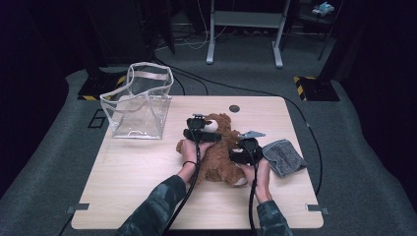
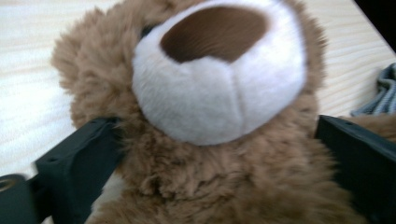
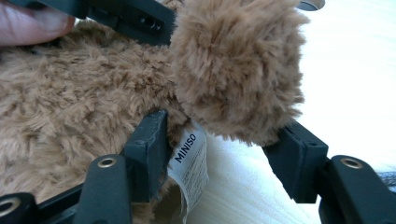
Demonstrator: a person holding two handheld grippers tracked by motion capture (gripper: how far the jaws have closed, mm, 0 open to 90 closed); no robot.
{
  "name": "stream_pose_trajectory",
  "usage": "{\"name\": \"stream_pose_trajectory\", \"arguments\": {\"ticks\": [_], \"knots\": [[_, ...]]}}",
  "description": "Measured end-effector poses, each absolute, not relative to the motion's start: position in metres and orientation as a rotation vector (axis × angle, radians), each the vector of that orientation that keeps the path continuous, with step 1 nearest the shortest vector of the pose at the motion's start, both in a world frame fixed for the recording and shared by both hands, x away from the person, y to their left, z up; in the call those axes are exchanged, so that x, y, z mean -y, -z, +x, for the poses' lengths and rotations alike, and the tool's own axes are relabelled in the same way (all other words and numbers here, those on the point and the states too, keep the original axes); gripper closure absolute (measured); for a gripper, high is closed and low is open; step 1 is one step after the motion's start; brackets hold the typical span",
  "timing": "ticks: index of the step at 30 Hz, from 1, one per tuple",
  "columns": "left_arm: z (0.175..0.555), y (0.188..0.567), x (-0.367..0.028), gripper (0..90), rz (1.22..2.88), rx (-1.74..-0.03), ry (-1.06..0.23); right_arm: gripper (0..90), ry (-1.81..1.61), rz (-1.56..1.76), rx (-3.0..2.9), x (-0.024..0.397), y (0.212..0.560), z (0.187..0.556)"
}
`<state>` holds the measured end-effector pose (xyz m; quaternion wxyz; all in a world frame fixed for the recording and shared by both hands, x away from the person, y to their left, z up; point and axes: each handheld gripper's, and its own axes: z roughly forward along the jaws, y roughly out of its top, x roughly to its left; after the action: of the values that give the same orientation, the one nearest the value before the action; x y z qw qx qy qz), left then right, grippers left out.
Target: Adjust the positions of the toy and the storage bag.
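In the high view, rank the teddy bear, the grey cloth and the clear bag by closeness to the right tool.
1. teddy bear, at the right tool itself, on its left.
2. grey cloth, just right of it.
3. clear bag, far left corner of the table.

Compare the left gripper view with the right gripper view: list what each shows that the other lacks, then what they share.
Left gripper view alone: the teddy bear's white muzzle with its brown nose, and a corner of the grey cloth at the right edge.

Right gripper view alone: a white MINISO label hanging from the bear, a rounded furry limb between the jaws, and a fingertip at the top left.

Both: the brown teddy bear lying between open black jaws, on the light wooden table.
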<state>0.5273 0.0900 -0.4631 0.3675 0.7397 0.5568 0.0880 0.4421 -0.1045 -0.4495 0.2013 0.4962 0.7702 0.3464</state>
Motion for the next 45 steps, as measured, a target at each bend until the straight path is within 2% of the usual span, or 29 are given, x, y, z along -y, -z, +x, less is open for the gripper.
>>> {"name": "stream_pose_trajectory", "arguments": {"ticks": [19,25,29,35,37,40,45], "knots": [[0.525,0.469,-0.074,0.0,1.907,-1.393,-0.312,41.3,-0.976,1.437,-2.123,0.108,0.461,0.443],[0.525,0.467,-0.071,0.0,1.889,-1.347,-0.303,40.9,-0.983,1.459,-2.126,0.112,0.463,0.442],[0.526,0.468,-0.068,1.1,1.956,-1.332,-0.304,40.8,-0.982,1.461,-2.121,0.113,0.463,0.443],[0.530,0.472,-0.069,0.7,1.966,-1.366,-0.282,38.5,-0.993,1.468,-2.109,0.112,0.465,0.444],[0.528,0.471,-0.068,0.6,1.974,-1.359,-0.300,29.4,-0.996,1.468,-2.084,0.120,0.461,0.439],[0.524,0.464,-0.073,1.6,1.929,-1.346,-0.329,24.0,-1.016,1.478,-2.055,0.136,0.457,0.428],[0.517,0.451,-0.074,9.3,1.879,-1.307,-0.373,18.3,-0.982,1.502,-2.004,0.168,0.467,0.399]]}}
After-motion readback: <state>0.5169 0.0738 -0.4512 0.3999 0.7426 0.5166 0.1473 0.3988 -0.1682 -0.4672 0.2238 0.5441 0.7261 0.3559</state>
